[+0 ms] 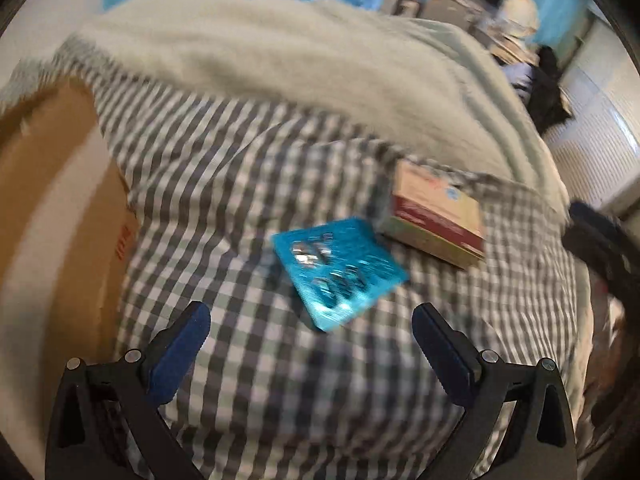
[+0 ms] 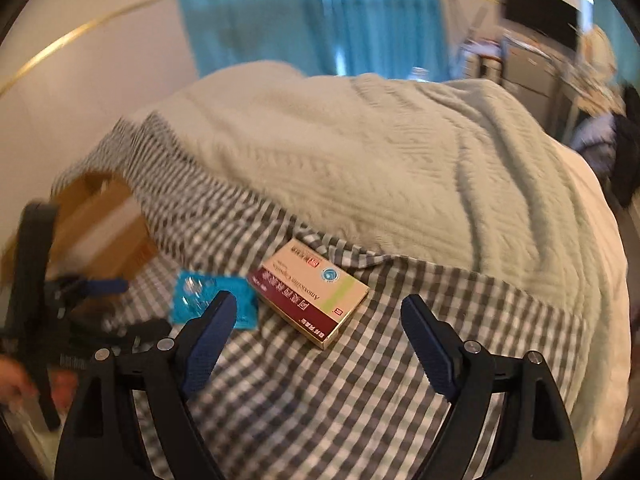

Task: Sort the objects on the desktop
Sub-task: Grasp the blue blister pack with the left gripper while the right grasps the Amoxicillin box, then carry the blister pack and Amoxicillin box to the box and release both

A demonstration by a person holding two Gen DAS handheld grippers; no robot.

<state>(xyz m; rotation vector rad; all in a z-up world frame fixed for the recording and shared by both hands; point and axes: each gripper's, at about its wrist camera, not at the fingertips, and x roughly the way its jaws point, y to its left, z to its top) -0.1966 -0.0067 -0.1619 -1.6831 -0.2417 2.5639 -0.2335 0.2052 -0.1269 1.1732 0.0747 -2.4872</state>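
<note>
A blue blister pack of pills (image 1: 340, 270) lies flat on the checked sheet, just ahead of my left gripper (image 1: 311, 314), which stands open with nothing between its fingers. Right of the pack rests a cream and maroon medicine box (image 1: 436, 218). In the right wrist view the same medicine box (image 2: 310, 292) lies just ahead of my right gripper (image 2: 320, 306), open and empty, with the blister pack (image 2: 208, 296) partly behind its left finger. The left gripper (image 2: 86, 286) shows blurred at the left edge of that view.
A grey-and-white checked sheet (image 1: 280, 380) covers the bed, with a pale green blanket (image 2: 380, 168) bunched behind the objects. An open cardboard box (image 1: 52, 208) sits at the left bed edge. Blue curtains (image 2: 304, 12) and furniture stand in the background.
</note>
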